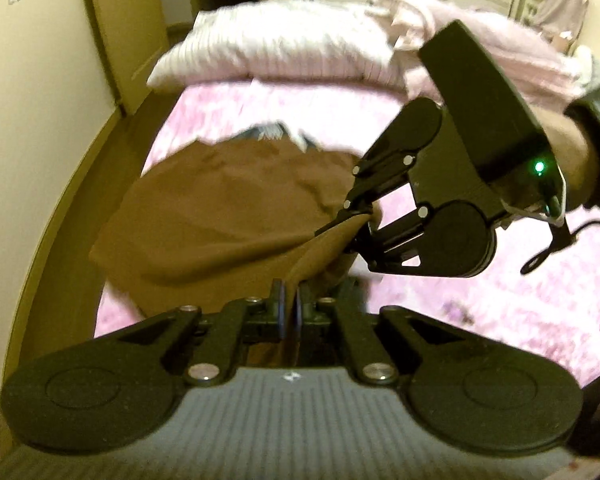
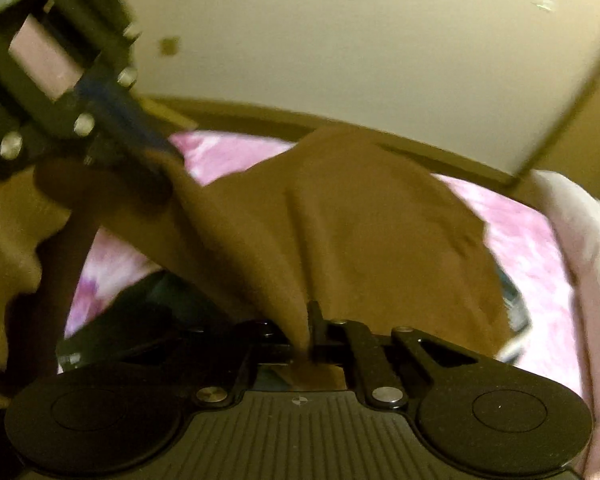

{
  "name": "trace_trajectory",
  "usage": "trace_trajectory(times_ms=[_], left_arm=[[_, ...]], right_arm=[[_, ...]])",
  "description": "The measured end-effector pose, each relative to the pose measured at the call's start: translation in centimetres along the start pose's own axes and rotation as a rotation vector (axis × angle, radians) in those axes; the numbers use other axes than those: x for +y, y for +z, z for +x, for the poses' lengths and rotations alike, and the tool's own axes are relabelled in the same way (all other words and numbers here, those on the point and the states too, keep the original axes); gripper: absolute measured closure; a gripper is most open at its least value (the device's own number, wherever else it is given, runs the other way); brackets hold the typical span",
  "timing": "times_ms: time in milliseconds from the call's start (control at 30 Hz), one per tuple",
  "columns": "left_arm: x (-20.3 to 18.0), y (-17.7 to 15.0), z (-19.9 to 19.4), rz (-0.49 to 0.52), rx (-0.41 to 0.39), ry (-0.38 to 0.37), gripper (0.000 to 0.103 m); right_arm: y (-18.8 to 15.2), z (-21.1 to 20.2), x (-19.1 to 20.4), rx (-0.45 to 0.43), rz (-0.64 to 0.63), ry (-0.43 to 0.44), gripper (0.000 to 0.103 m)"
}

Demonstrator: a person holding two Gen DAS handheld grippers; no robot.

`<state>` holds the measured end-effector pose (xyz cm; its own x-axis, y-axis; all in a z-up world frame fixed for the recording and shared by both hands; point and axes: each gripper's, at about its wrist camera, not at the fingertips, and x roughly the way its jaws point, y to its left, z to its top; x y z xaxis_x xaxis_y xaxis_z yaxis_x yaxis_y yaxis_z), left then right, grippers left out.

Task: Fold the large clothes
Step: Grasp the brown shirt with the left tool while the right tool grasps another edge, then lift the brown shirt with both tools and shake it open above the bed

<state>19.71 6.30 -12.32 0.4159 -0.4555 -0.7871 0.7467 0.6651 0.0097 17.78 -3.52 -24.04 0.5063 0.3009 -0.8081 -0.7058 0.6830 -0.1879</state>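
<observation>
The brown garment lies on the pink bed cover, its near edge lifted because you hold it at two points. Your left gripper has its fingers closed on a fold of the cloth, and your right gripper also pinches the cloth tight, just beside the left one. I think you hold two points so that the edge stays straight for the fold. The pillow lies behind, well apart.
</observation>
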Motion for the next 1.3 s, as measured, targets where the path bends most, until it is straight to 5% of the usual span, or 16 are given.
trace_trajectory(times_ms=[200, 400, 733, 933, 1000, 1067, 1167, 1200, 1300], left_arm=[[-4.1, 5.2, -2.4, 0.089, -0.131, -0.073, 0.1], [-11.8, 8.9, -4.7, 0.141, -0.233, -0.187, 0.099], [-30.8, 9.5, -4.8, 0.209, -0.214, -0.333, 0.092], [-39.2, 8.7, -2.3, 0.29, -0.124, -0.402, 0.083], [-40.6, 8.4, -1.2, 0.34, -0.095, -0.404, 0.077], [-41.4, 7.8, -0.6, 0.38, -0.064, -0.396, 0.075], [-40.8, 7.9, 2.1, 0.388, -0.008, -0.382, 0.064], [-40.7, 7.8, 3.0, 0.387, 0.006, -0.37, 0.062], [-39.5, 8.0, 6.5, 0.38, 0.059, -0.334, 0.058]], right_arm=[[-1.4, -8.3, -4.4, -0.063, 0.217, -0.155, 0.102], [-6.8, -19.2, -6.8, -0.126, 0.411, -0.267, 0.103], [-27.3, -36.1, -7.9, -0.09, 0.786, -0.519, 0.103], [-44.8, -41.4, -7.8, 0.193, 1.214, -0.695, 0.102], [-48.2, -42.1, -6.4, 0.24, 1.298, -0.729, 0.1], [-49.6, -43.0, -4.9, 0.255, 1.336, -0.735, 0.096], [-49.8, -43.2, -2.7, 0.254, 1.356, -0.704, 0.075], [-49.0, -42.5, -2.4, 0.252, 1.35, -0.691, 0.065], [-46.4, -40.3, -3.0, 0.248, 1.303, -0.622, 0.057]])
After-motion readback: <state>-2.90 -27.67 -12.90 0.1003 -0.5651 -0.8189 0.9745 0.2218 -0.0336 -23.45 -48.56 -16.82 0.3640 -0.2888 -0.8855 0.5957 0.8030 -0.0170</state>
